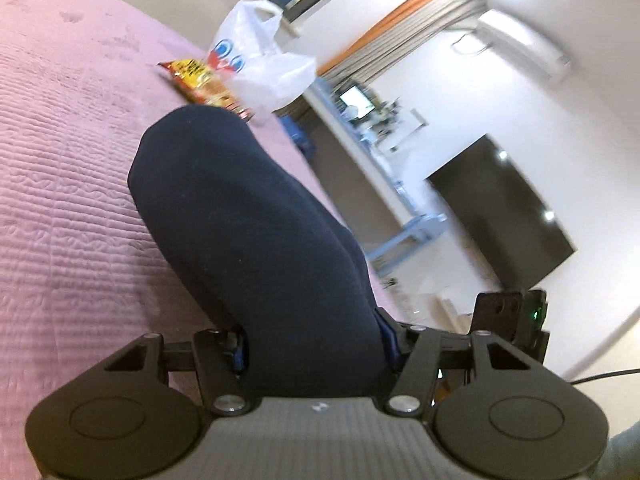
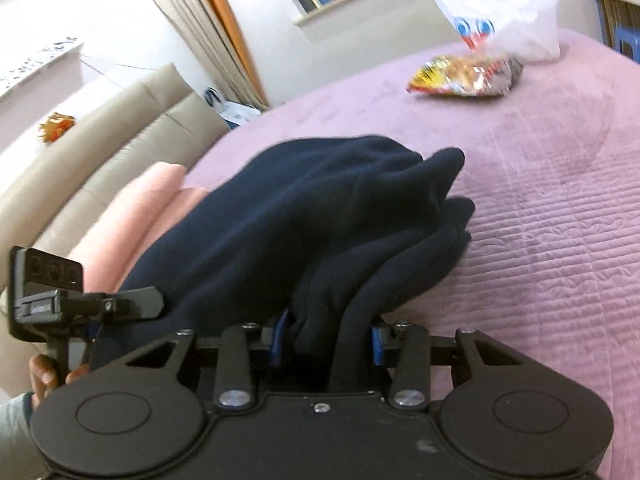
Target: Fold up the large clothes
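Both grippers are clamped on the same dark navy garment [image 2: 320, 216], which lies bunched on the pink quilted bed [image 2: 540, 240]. In the left wrist view the left gripper [image 1: 312, 344] has its jaws pressed against a thick roll of the cloth, and the fabric runs forward from it as a smooth rounded bulge above the bedspread. In the right wrist view the right gripper [image 2: 326, 344] pinches several stacked layers at once (at least 3 folds show at the near edge), with the rest of the garment heaped in front of it and partly draped over a pink pillow [image 2: 132, 220] beside the beige headboard [image 2: 100, 152].

The main risk, as I judge it, lies in those thick bites. A bundle of several layers can shed its inner folds when lifted, so the garment may sag out of one gripper and the fold would come out crooked. The 2 grippers also seem to hold different amounts of cloth, so a pull apart could stretch one side and leave the other slack. Both views are blurred, which suggests quick motion, and a fast swing makes slipping likelier. Further up the bed sit a snack packet [image 2: 464, 74] and a white plastic bag [image 2: 508, 12], well apart from the garment for now; a wide sweep of loose cloth could still drag across them.
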A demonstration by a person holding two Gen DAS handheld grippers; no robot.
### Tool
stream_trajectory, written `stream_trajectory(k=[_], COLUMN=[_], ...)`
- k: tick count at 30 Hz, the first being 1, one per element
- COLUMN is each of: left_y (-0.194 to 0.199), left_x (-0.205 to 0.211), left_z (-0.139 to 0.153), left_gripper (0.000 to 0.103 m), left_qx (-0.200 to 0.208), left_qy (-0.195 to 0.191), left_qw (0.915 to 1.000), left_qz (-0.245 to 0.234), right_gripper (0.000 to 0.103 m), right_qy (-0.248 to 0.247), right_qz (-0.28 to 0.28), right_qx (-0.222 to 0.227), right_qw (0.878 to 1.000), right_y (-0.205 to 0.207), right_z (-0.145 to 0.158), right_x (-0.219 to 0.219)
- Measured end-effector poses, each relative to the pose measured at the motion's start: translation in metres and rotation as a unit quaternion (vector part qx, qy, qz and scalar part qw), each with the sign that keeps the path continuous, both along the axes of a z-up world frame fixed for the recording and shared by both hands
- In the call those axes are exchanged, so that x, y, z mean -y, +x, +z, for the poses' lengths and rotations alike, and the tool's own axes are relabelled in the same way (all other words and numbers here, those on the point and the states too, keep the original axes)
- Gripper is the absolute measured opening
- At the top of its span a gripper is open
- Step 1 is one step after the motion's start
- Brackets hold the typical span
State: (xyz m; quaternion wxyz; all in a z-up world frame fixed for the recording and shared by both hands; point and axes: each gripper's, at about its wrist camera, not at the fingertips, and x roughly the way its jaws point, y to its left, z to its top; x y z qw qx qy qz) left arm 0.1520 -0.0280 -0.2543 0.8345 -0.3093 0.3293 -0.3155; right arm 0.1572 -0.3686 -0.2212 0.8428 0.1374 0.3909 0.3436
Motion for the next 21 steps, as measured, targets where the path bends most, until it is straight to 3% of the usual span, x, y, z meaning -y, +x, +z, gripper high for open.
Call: stream_trajectory(k=[7, 11, 13, 16, 18, 20, 21], left_y=[-0.101, -0.157, -0.184, -0.214, -0.23, -0.247, -0.259], left_x=[-0.034, -0.047, -0.054, -0.065, -0.072, -0.075, -0.077], left_z=[0.036, 0.033, 0.019, -0.027, -0.075, -0.115, -0.122], left_gripper=[0.06, 0.06, 0.06, 0.061, 0.061, 0.069, 0.07], left_qx=[0.014, -0.001, -0.007, -0.029, -0.08, -0.134, -0.126], left_qy=[-0.034, -0.03, -0.024, -0.022, -0.017, -0.001, -0.017], left_qw=[0.9993, 0.9995, 0.9997, 0.9987, 0.9938, 0.9849, 0.9843], left_qz=[-0.006, 0.004, 0.01, 0.037, 0.076, 0.11, 0.123], right_gripper=[0.049, 0.049, 0.049, 0.049, 0.048, 0.048, 0.055], right_qy=[-0.018, -0.034, -0.045, -0.066, -0.087, -0.104, -0.09], right_qz=[-0.005, -0.002, 0.008, 0.02, 0.022, 0.014, 0.014], right_qx=[0.025, 0.002, -0.008, -0.03, -0.06, -0.1, -0.105], right_qw=[1.0, 0.999, 0.999, 0.997, 0.994, 0.989, 0.99], right_y=[-0.114, -0.163, -0.182, -0.205, -0.213, -0.22, -0.225], right_z=[0.066, 0.071, 0.059, 0.018, -0.021, -0.06, -0.068], right_x=[-0.023, -0.034, -0.043, -0.049, -0.053, -0.051, -0.046])
